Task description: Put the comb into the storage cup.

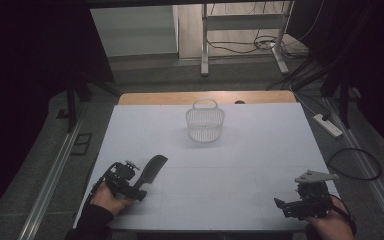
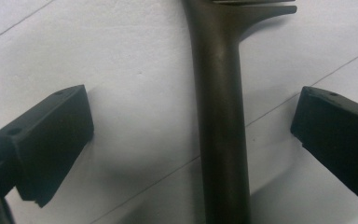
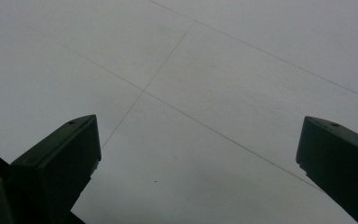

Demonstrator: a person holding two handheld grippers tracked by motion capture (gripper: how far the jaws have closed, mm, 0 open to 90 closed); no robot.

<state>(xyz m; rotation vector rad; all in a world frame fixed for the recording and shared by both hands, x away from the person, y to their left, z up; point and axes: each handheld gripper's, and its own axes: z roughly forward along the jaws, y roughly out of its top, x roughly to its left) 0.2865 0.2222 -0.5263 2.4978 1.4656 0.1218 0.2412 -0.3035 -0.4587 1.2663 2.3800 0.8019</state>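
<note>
Black plastic comb [image 1: 150, 170]: lies flat at 7 o'clock on white table [image 1: 240, 165]
Left gripper [image 2: 191, 140]: jaws spread wide, straddling comb's handle, not touching
Right gripper [image 3: 198, 158]: jaws apart over bare table at 5 o'clock

The comb [image 2: 221, 116] looks like dark plastic, smooth with a soft sheen along the handle. Left gripper [image 2: 191, 135] pads are matt black plastic, same on the right gripper [image 3: 198, 158]. Table [image 1: 240, 165] top is a matt white sheet with faint seams, bare wood at the far edge. The basket [image 1: 205, 125] is pale plastic mesh.
</note>
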